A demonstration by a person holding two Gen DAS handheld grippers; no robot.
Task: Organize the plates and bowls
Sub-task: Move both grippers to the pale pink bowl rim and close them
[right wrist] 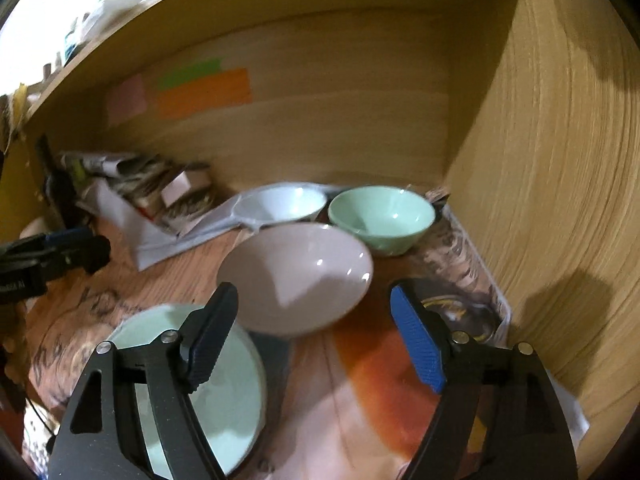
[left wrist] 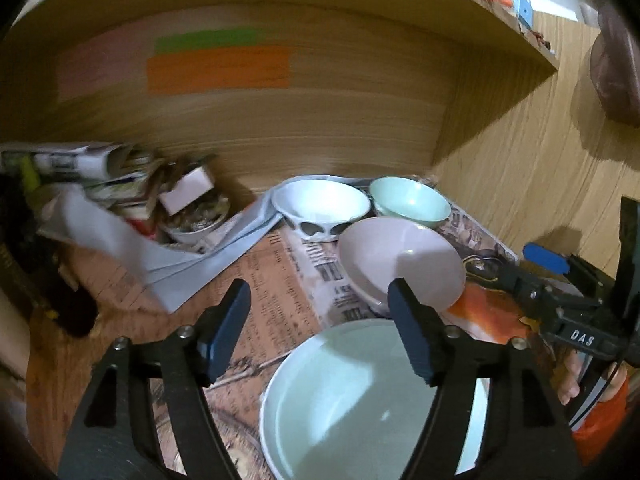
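On the newspaper-lined shelf floor stand a pink bowl [left wrist: 400,268] [right wrist: 296,276], a white bowl [left wrist: 320,204] [right wrist: 280,202] and a green bowl [left wrist: 410,202] [right wrist: 380,212] behind it. A pale mint plate [left wrist: 352,400] [right wrist: 192,392] lies nearest. My left gripper [left wrist: 320,332] hangs open above the plate's far rim, nothing between its pads; the right wrist view shows the left gripper [right wrist: 80,250] at the left edge. My right gripper [right wrist: 316,332] stands open in front of the pink bowl, holding nothing; the left wrist view shows the right gripper [left wrist: 520,268] beside that bowl.
A heap of papers and small boxes [left wrist: 132,184] [right wrist: 160,188] fills the back left, with grey sheets [left wrist: 192,268] spilling forward. A wooden side wall [right wrist: 560,200] closes the right, a back wall with coloured notes [left wrist: 216,68] stands behind, a shelf board [left wrist: 440,8] above.
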